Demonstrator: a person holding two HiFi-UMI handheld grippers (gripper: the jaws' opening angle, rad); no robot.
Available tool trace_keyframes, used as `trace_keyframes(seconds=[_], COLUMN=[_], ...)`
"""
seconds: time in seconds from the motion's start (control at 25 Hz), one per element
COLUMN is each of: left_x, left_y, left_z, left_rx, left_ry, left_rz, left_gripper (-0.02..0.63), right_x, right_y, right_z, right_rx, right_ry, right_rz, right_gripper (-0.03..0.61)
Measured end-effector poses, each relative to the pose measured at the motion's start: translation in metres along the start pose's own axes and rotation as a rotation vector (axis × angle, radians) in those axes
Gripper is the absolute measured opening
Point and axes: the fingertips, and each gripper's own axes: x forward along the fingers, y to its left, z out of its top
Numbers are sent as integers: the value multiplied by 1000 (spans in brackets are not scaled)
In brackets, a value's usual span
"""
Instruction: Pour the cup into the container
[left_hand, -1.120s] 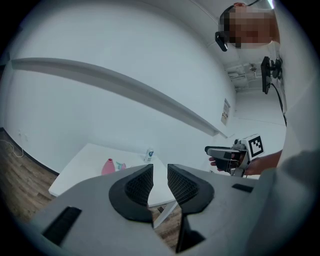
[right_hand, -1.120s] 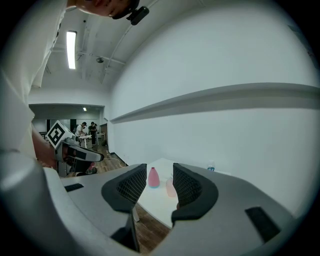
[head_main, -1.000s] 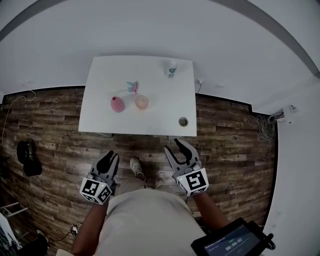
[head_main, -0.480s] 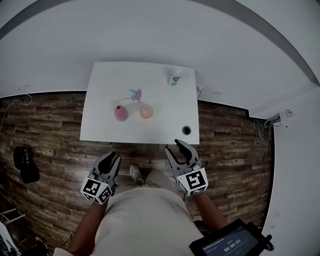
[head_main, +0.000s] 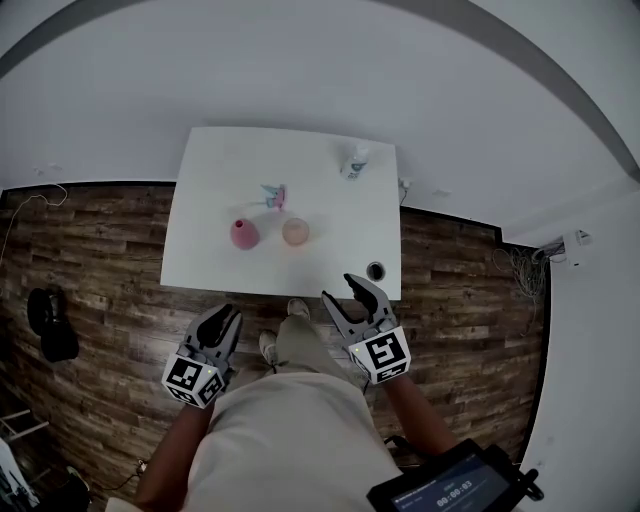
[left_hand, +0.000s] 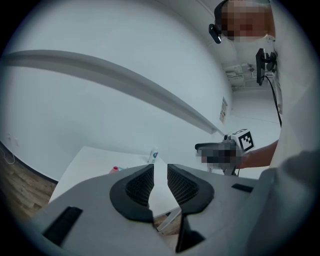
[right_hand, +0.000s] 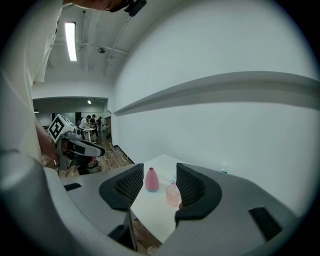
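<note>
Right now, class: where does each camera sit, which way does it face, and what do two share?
Head view: on the head, looking down at the table; shows left gripper, right gripper, forearms, legs.
Left gripper view: rides the left gripper, facing table and wall; shows its empty, slightly parted jaws.
Right gripper view: rides the right gripper, facing the table; its empty jaws, just opening, frame vase and cup.
All share the table.

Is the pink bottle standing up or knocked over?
Standing up: the pink bottle rests on its wide base, narrow neck on top.
</note>
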Motion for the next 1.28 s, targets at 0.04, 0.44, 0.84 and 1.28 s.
trace_keyframes(seconds=[0.04,0.44,0.84,1.28], left_x=[3,53,80,99], left_y=[3,29,58,70], left_z=[1,24,35,22], left_rx=[-2,-12,-26,-45], left_ry=[1,35,52,88], left_rz=[8,110,240,313], left_gripper=[92,72,12,12], right_x=[6,73,118,158], right_y=[-3,-45,-68,-74], right_z=[-1,-6,-33,-90], right_rx=[-5,-66,-131,-236], right_ry=[4,64,138,236], right_rz=[13,147,267,394], right_gripper=[187,201,230,289])
